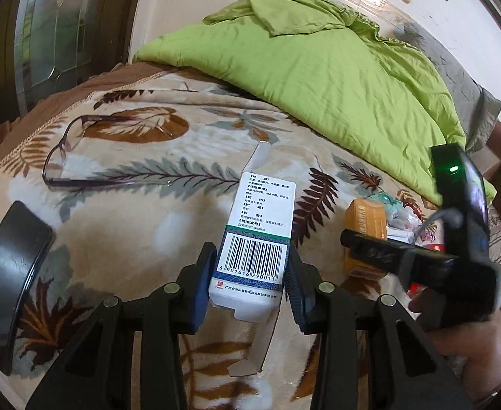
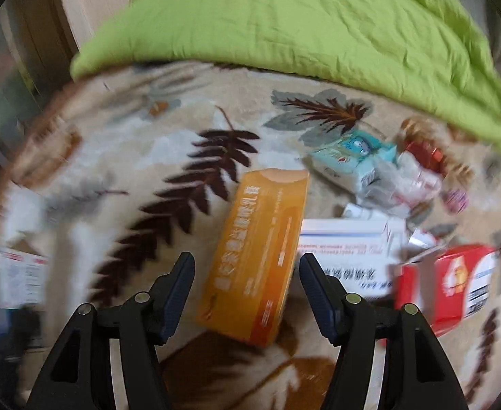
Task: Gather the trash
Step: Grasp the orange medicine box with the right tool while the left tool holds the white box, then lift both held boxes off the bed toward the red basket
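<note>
Left gripper (image 1: 252, 280) has its fingers clamped on the white barcode medicine box (image 1: 255, 235) at lower centre of the left view, flaps loose at both ends – hold it by the flat sides and squeeze lightly or the empty carton crushes. Right gripper (image 2: 247, 294) is spread wide, straddling the orange box (image 2: 260, 253) lying on the leaf-print blanket (image 2: 141, 157) at lower centre of the blurred right view – slow down, centre on the narrow sides, then close clear of the white box (image 2: 349, 249) touching its right edge.
</note>
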`<state>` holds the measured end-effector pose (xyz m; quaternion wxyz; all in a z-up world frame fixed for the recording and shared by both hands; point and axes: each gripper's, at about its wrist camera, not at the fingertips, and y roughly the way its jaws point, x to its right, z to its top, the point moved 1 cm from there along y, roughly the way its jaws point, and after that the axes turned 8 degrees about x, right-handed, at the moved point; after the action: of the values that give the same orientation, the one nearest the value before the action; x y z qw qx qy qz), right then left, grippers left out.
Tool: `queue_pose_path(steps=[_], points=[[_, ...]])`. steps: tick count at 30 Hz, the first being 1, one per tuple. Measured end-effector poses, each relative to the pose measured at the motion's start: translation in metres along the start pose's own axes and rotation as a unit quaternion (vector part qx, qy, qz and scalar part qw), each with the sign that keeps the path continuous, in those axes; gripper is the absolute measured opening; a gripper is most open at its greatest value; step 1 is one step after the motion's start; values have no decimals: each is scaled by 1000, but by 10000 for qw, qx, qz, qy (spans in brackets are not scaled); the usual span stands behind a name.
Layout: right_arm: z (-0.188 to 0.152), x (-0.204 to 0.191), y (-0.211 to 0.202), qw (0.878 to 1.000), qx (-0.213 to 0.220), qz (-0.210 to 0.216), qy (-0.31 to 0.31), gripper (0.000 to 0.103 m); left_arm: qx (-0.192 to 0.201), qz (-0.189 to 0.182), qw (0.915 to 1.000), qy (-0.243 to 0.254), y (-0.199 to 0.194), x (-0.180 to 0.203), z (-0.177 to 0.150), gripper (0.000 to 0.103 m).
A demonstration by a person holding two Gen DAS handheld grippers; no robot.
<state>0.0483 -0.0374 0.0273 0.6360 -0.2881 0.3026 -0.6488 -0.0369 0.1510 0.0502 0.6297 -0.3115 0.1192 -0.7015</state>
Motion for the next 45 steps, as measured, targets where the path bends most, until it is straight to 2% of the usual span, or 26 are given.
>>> queue_pose_path(steps=[2, 6, 9, 13, 18, 23, 27, 32, 45], points=[[-3, -5, -3, 9994, 144, -214, -223, 56, -34, -34, 10000, 26, 1, 0, -1, 38], [-16, 9, -20, 9994, 277, -116, -181, 53, -50, -155, 9998, 92, -2, 7, -4, 38], [-30, 31, -46, 9979, 549, 338, 90, 53, -26, -318, 9993, 189, -8, 19, -7, 38], [-55, 64, -88, 9930, 970, 676, 71, 53, 40, -558, 9972, 499, -20, 47, -14, 38], [-94, 113, -135, 9895, 1260, 680, 198, 53, 76, -846, 9921, 919, -36, 87, -32, 38], [-137, 150, -162, 9883, 1306, 566, 544, 53, 19, -1085, 9853, 1323, -52, 123, -55, 38], [-163, 177, -172, 9842, 1289, 653, 1020, 53, -20, -1213, 9787, 1658, -64, 146, -73, 38], [-171, 193, -173, 9780, 1293, 816, 1420, 53, -106, -1283, 9726, 1936, -73, 165, -91, 38], [-173, 199, -172, 9754, 1308, 862, 1550, 53, -187, -1304, 9688, 2100, -81, 175, -104, 38]])
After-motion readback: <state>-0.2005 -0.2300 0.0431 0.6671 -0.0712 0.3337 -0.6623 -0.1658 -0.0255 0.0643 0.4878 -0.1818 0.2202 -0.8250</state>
